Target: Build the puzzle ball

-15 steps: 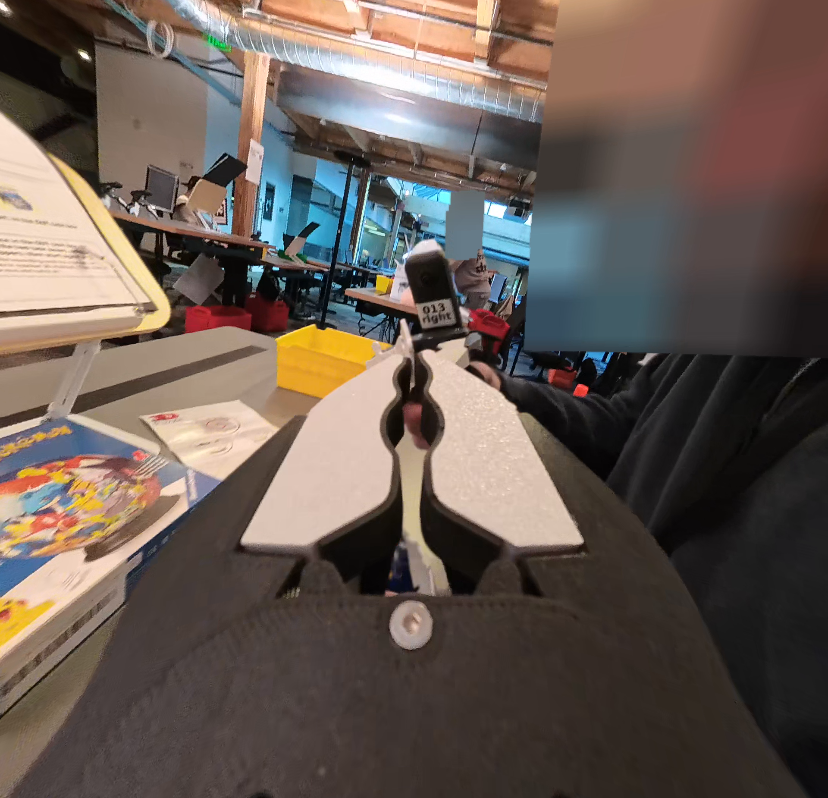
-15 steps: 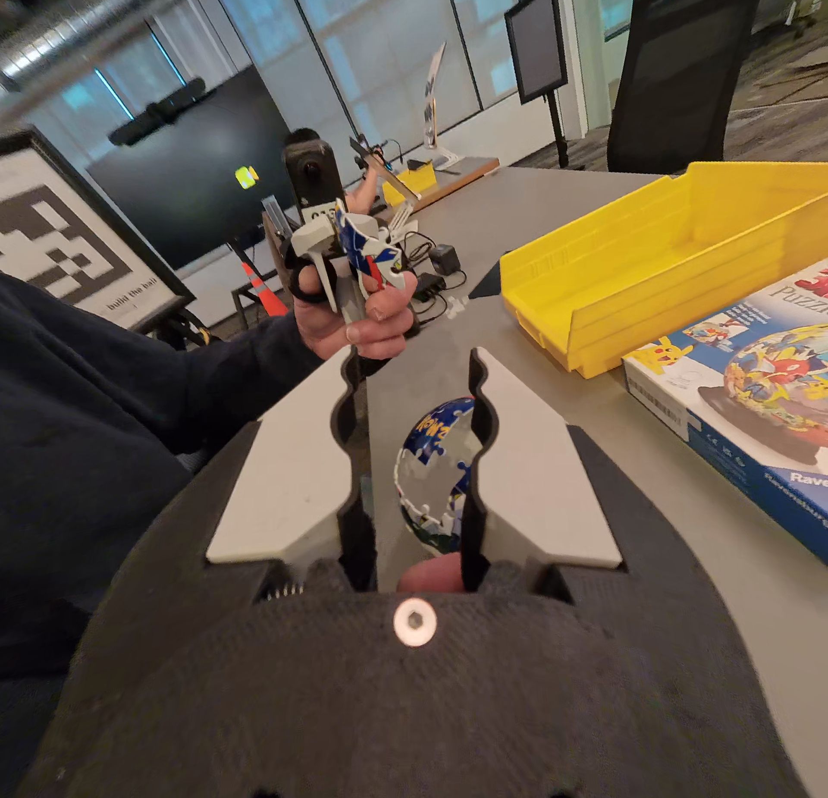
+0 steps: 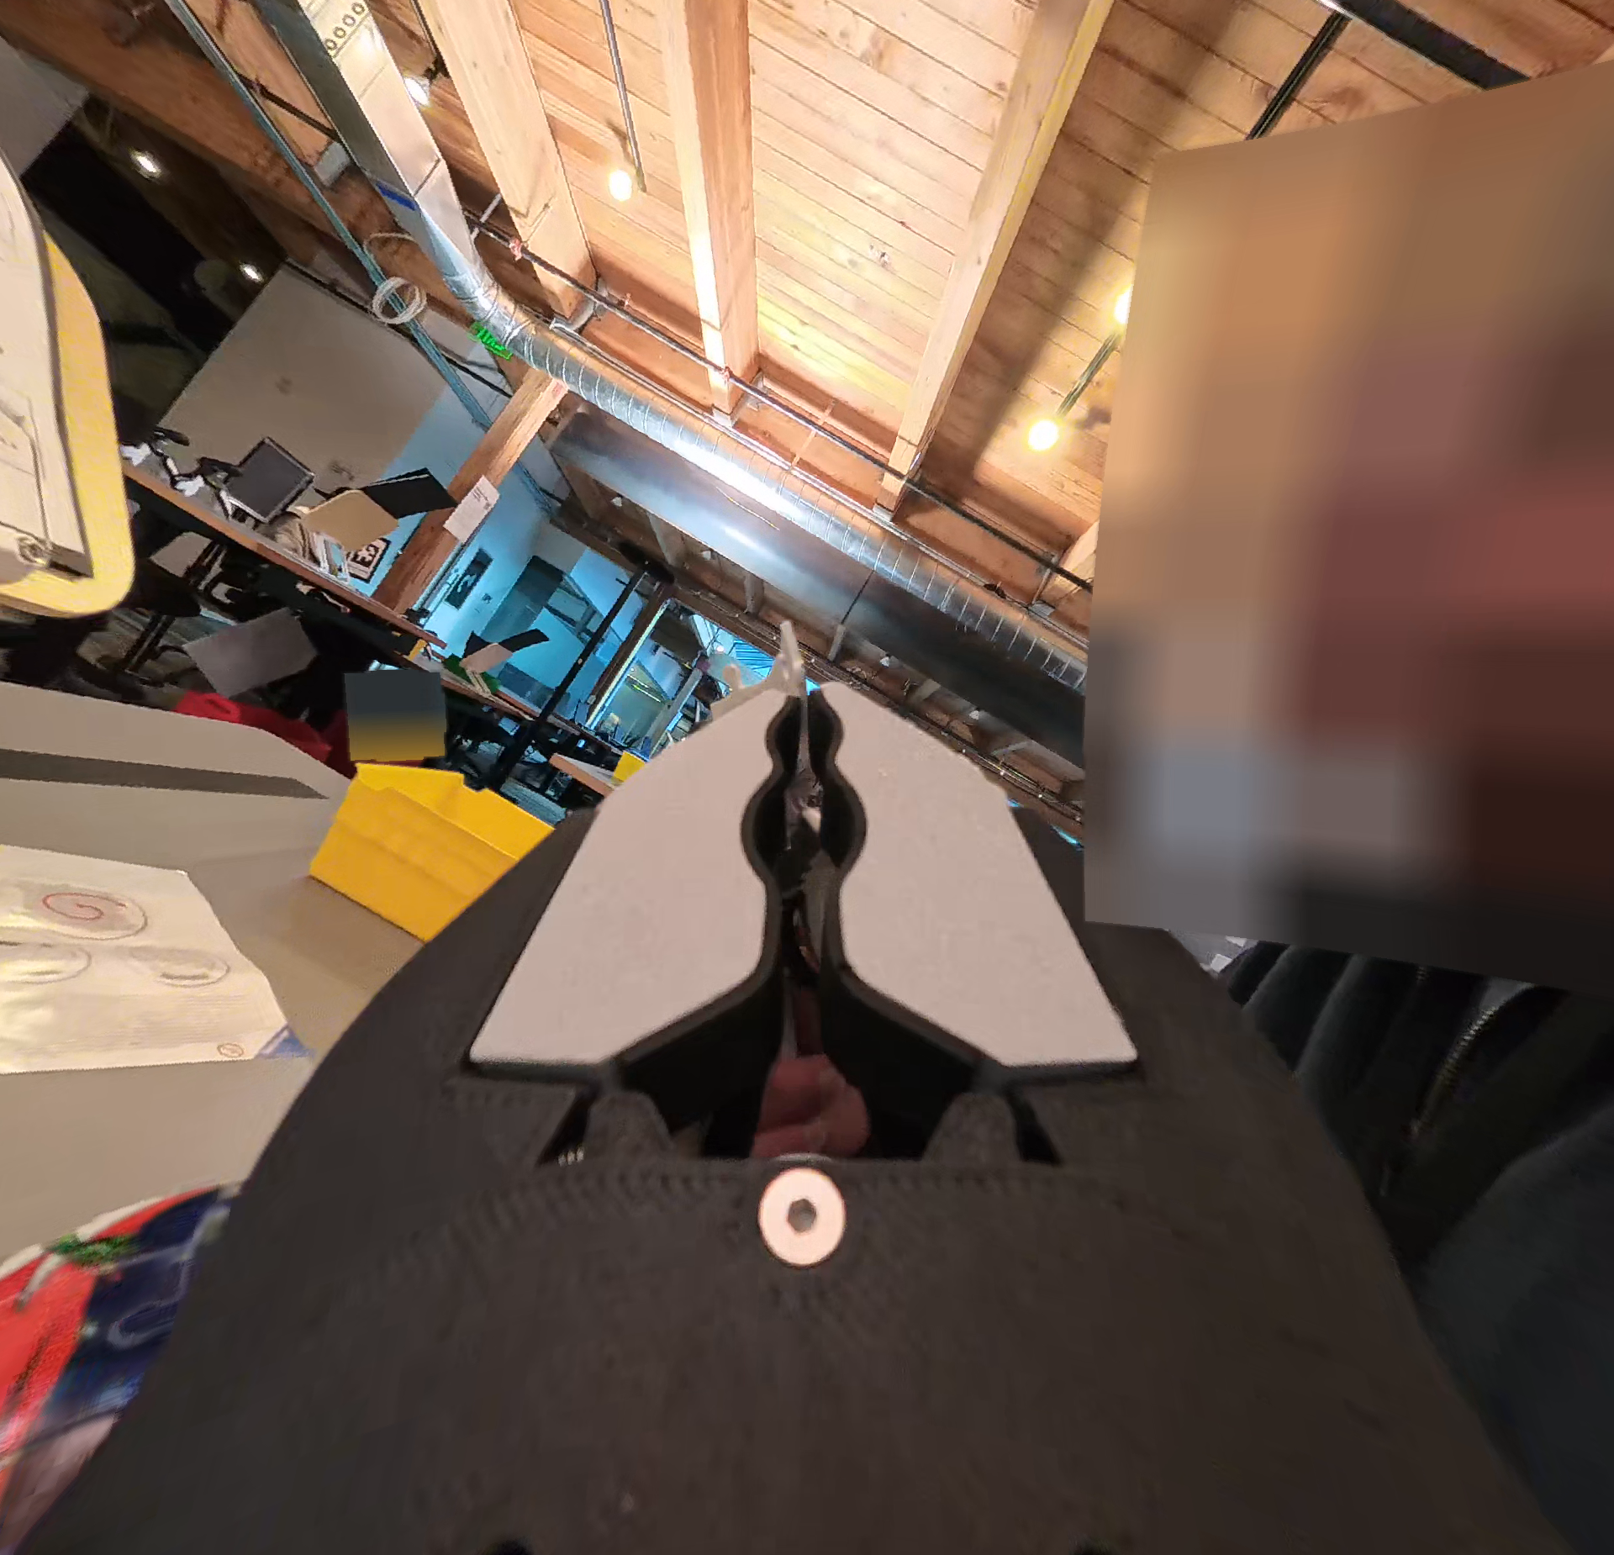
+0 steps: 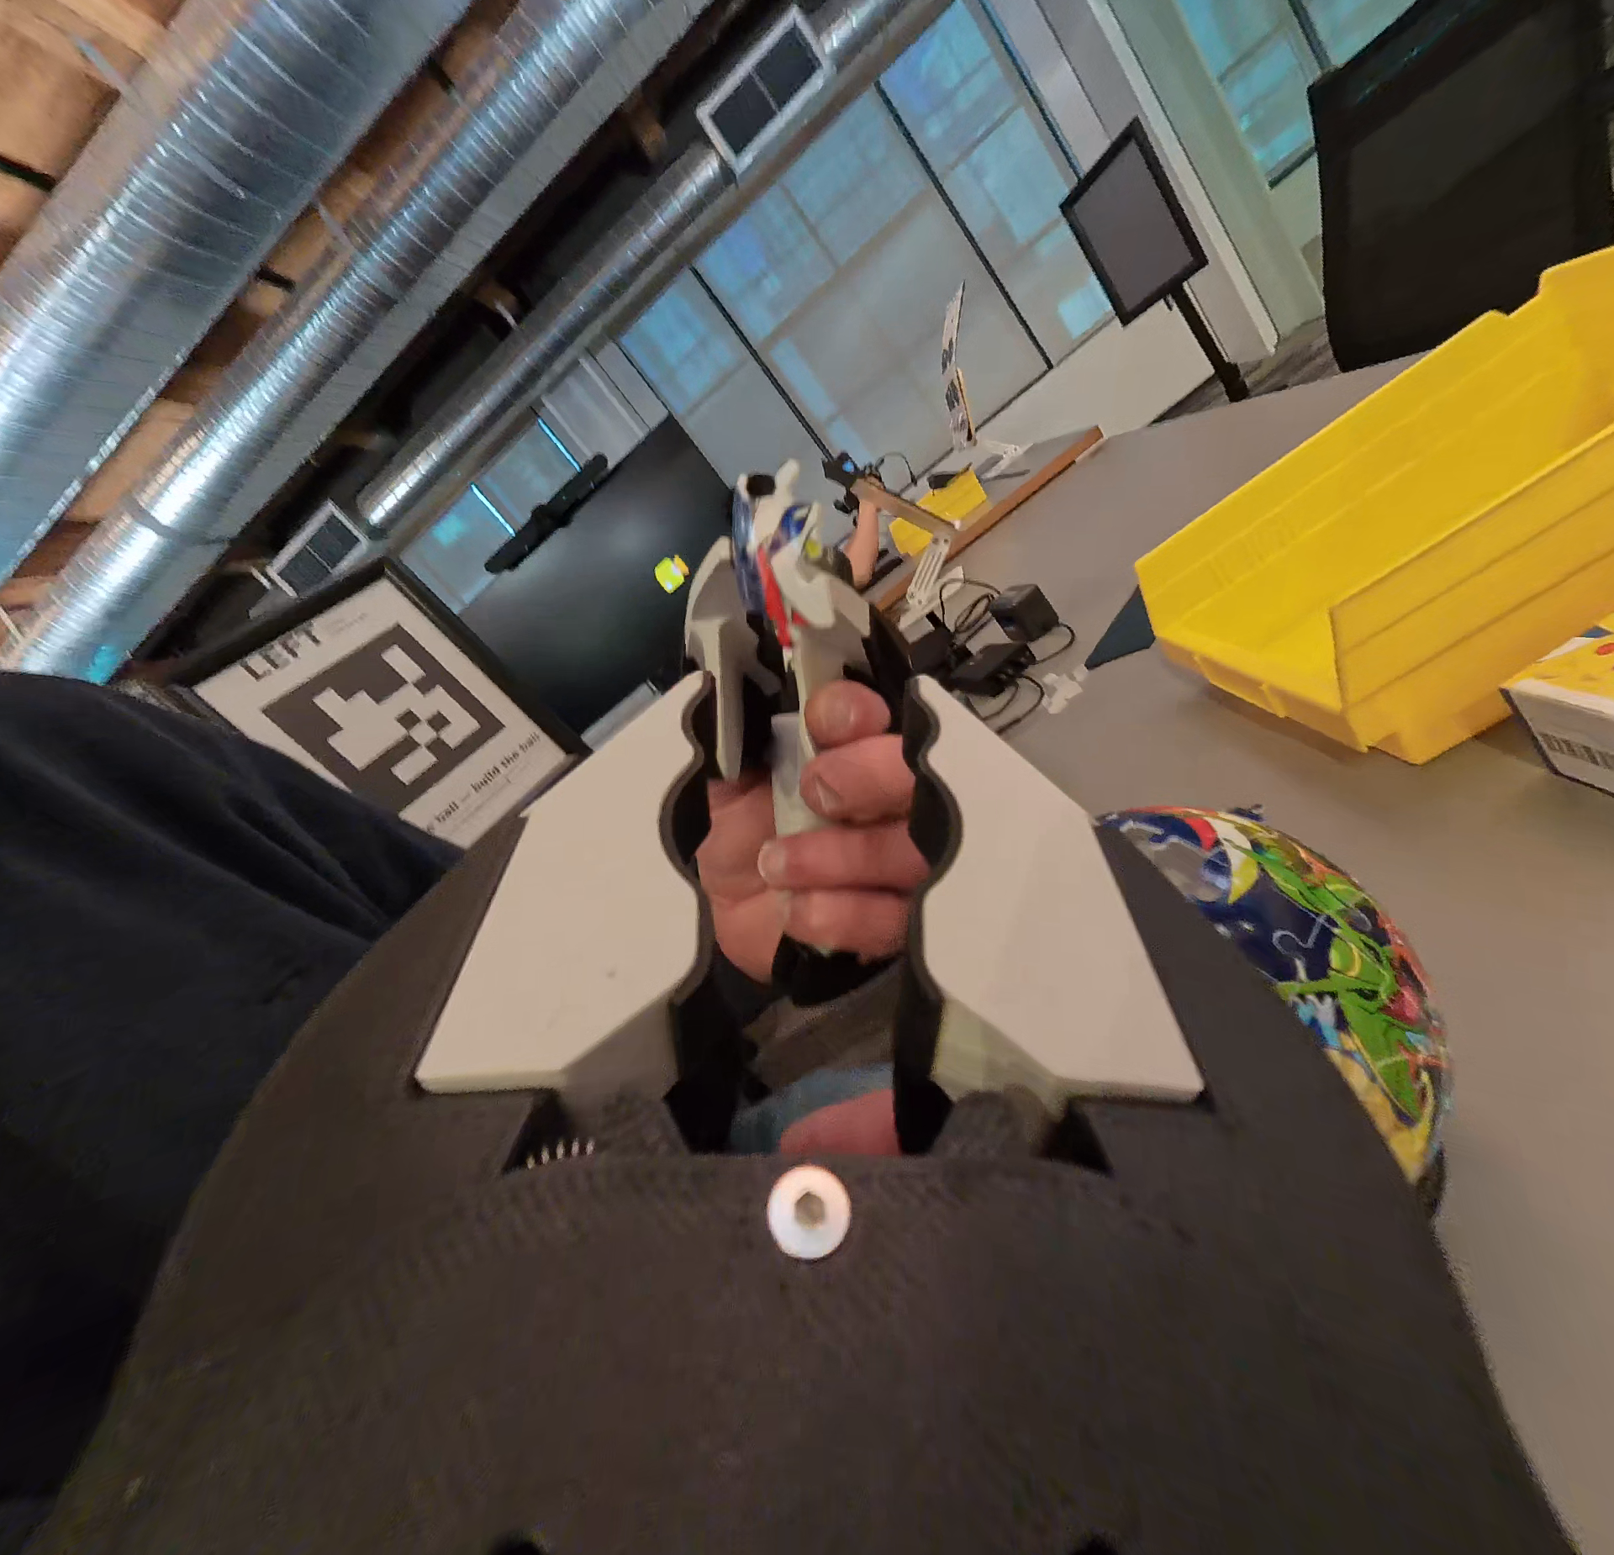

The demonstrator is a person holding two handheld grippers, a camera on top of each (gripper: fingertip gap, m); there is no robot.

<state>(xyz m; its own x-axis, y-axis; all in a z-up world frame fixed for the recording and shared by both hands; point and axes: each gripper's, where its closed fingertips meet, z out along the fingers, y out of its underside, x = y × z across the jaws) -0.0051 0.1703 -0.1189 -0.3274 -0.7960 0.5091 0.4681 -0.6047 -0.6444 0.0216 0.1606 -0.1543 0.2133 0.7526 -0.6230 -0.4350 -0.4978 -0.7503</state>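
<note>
The left gripper (image 3: pixel 799 710), tilted up, pinches a puzzle piece (image 4: pixel 782 544). The right gripper (image 4: pixel 808 710) gapes empty; the half-built puzzle ball (image 4: pixel 1310 945) lies on the table (image 4: pixel 1223 552) just right of it.

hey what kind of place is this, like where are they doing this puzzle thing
Probably an open workshop or lab office: exposed wooden ceiling beams, bare metal ducts, and long worktables with a yellow parts bin and a monitor on a stand.

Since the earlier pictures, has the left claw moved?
Yes. The left claw, shut on a puzzle piece, has tilted upward: the yellow bin now sits lower beside it, and the wooden ceiling fills its view.
</note>
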